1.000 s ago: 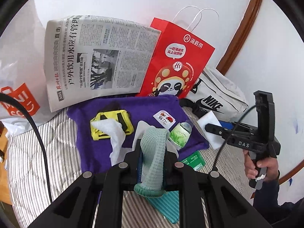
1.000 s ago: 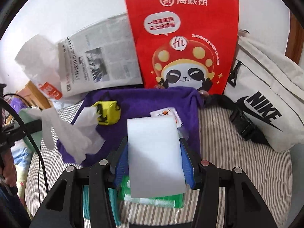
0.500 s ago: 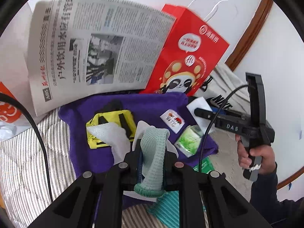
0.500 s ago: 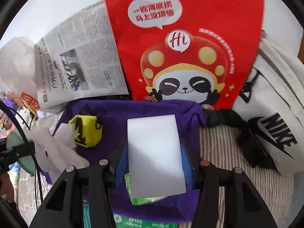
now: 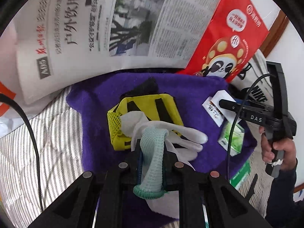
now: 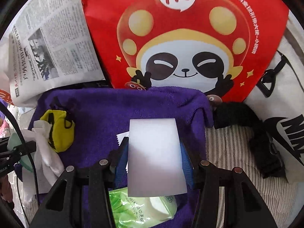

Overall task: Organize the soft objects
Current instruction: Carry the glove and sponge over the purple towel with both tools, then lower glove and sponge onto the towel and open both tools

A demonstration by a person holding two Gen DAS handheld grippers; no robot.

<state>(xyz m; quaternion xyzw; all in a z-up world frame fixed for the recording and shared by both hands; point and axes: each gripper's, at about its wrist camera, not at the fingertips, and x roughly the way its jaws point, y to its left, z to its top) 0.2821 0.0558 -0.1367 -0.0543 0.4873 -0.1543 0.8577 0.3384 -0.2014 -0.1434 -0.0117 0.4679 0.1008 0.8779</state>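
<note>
Left wrist view: I hold a mint waffle cloth [image 5: 152, 159] clamped in the left gripper [image 5: 152, 148] over the purple towel [image 5: 95, 110]; right gripper [image 6: 154, 152] pinches a white sponge [image 6: 154, 152] (both unplaced, sorting unfinished).

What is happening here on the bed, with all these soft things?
A person is sorting soft items over a purple towel spread on a striped bed. The left hand-held gripper is shut on a mint-green waffle cloth, held above a yellow mesh pouch and a white glove. The right hand-held gripper is shut on a white sponge block, held above a green wet-wipes pack. Neither item has been set down yet.
</note>
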